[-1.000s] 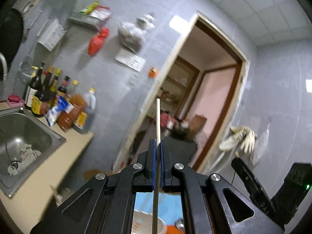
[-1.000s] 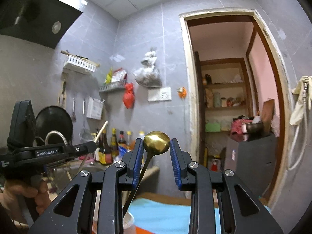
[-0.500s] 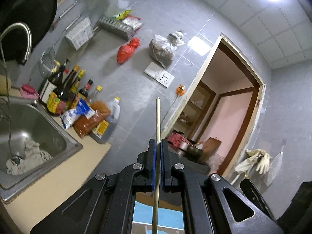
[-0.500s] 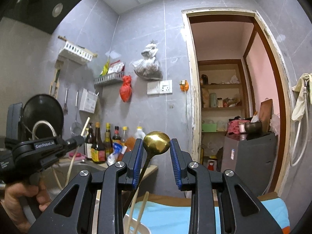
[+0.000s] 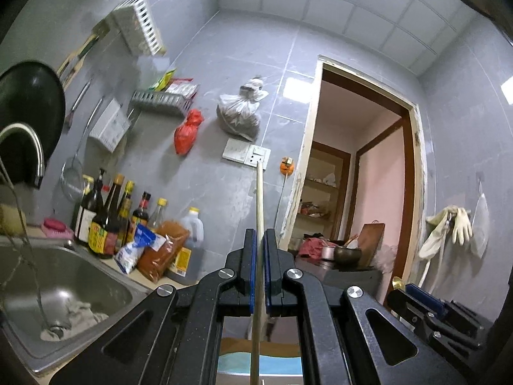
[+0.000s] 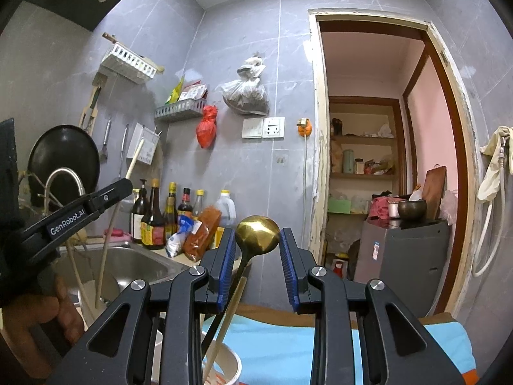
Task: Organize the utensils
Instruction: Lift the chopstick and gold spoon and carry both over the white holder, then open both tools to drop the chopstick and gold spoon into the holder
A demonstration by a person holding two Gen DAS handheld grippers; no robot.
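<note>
Leftmost, the steel sink point(image 5: 105, 292) holds a crumpled rag point(image 5: 80, 312). Next, the left gripper point(image 5: 260, 256) pinches an upright chopstick point(image 5: 258, 224). Further right, the right gripper point(image 6: 258, 240) grips a gold spoon point(image 6: 256, 231) by its handle, above a white cup point(image 6: 229, 361) holding chopsticks point(image 6: 221, 330).

A sink point(image 5: 96, 292) is set in the worktop point(image 5: 134, 272) at the left, with a row of bottles point(image 5: 112, 218) behind it against the wall. A wire shelf point(image 5: 160, 104) hangs on the wall above the bottles, and a doorway point(image 5: 362, 173) opens to the right. Below the spoon point(image 6: 256, 234), a cup point(image 6: 231, 362) stands on a mat point(image 6: 288, 343).
</note>
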